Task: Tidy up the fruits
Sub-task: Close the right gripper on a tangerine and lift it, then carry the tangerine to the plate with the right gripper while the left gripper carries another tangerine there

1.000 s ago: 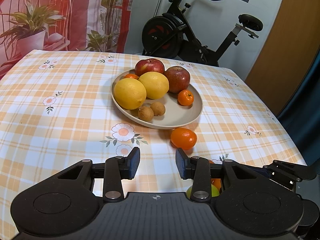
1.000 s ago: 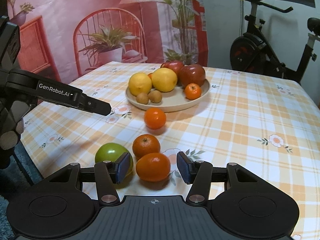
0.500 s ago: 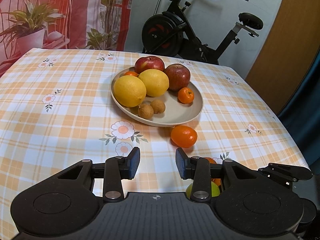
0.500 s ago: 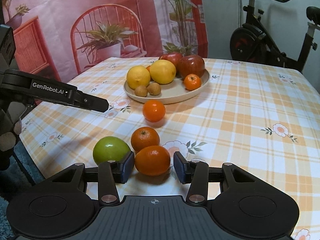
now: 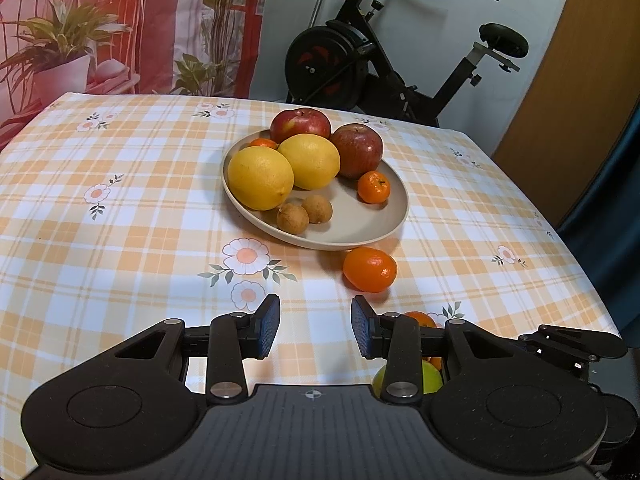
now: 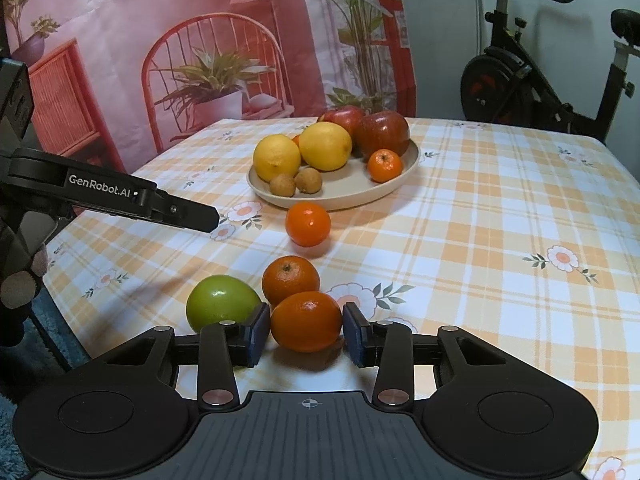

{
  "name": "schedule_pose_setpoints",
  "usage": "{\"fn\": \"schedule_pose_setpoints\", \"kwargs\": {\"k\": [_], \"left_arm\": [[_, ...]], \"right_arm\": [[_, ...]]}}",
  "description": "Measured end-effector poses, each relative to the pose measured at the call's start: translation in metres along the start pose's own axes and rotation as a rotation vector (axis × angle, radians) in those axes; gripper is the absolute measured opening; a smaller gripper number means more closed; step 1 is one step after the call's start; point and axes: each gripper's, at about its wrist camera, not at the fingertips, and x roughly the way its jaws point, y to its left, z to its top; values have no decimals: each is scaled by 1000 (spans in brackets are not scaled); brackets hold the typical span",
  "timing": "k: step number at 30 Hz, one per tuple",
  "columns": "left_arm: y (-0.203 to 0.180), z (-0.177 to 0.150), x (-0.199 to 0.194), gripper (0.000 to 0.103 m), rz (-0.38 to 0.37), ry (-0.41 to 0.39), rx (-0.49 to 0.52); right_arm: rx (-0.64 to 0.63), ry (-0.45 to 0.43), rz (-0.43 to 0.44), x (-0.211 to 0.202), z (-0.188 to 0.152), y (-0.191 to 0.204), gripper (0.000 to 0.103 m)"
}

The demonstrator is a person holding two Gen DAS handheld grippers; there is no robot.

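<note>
A beige plate (image 5: 372, 226) (image 6: 384, 194) holds two lemons, two red apples, small tangerines and two brown fruits. Loose on the tablecloth are an orange (image 6: 307, 224) (image 5: 370, 269) near the plate, a second orange (image 6: 291, 281), a green apple (image 6: 222, 304) and a near orange (image 6: 306, 321). My right gripper (image 6: 305, 334) has its pads against both sides of the near orange, which rests on the table. My left gripper (image 5: 315, 326) is open and empty above the cloth, and shows at the left of the right wrist view (image 6: 176, 214).
The table has an orange plaid floral cloth (image 5: 120, 220). An exercise bike (image 5: 384, 68) stands behind the table. A printed backdrop (image 6: 200, 48) hangs at the far left. The table's right edge (image 5: 592, 280) drops to a dark floor.
My right gripper has moved forward around the near orange and its fingers have closed onto it. My left gripper has barely moved and stays open.
</note>
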Motion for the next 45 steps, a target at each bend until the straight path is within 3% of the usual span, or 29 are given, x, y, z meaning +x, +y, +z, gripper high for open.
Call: {"fn": "schedule_pose_setpoints", "kwargs": {"k": [14,25,34,37,45], "left_arm": [[2,10,12,41,-20,14,-19],[-19,22,30,43,-65,26,45],[-25,24,49,45,-71,69,50],[-25,27,54,53,-63,73,45],[-31,29,67,53,-66,101,63]], "right_arm": [[-2,-93,-13,-6,16,-12,37],[-14,-166,-53,12,38,-40,36],[53,-183,-44,17,32,-59,36],[77,-193,-42,15,30,-63,37],[98,-197,-42,16,28,-69,36]]}}
